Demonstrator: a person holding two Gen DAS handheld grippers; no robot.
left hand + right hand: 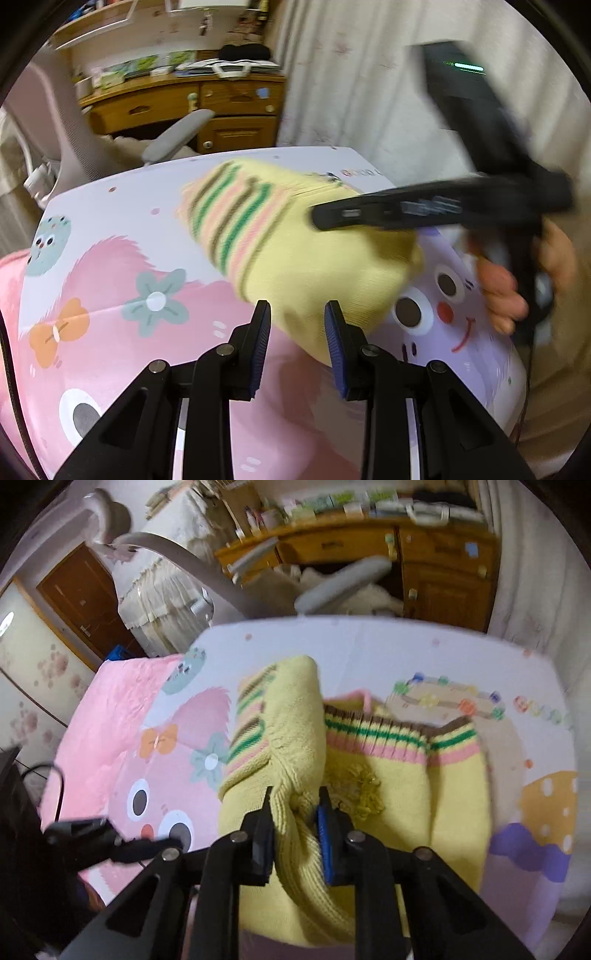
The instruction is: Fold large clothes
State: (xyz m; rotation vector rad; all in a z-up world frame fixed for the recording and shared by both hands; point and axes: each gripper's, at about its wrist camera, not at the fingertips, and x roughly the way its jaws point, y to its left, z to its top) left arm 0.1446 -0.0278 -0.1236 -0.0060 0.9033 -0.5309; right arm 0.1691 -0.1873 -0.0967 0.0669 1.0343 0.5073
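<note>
Yellow knit, striped in green, pink and brown at its cuffs and hem: the sweater [388, 768] lies partly folded on my worktop [369, 642], which is covered by a cartoon-printed mat in pink, lilac and white. One sleeve [291, 716] is laid up and across the body, its striped cuff pointing toward the far edge.

My right gripper [293, 823] points steeply down at the near part of the sweater. A thick ribbed fold of the knit runs up between its fingers [324, 834], and both pads press against it, so the jaws are clamped on the sweater rather than standing free.

My left gripper [297, 332] hovers over the mat at the near edge of the sweater. Its jaws stand partly apart, and the blue pads touch nothing; the yellow cloth shows beyond the gap, not in it.

From the left view, the right gripper crosses above the sweater as a blurred black bar, with my right hand [506, 291] wrapped round its handle.

Behind the worktop stand a grey chair [343, 583] and a wooden desk [443, 554].
</note>
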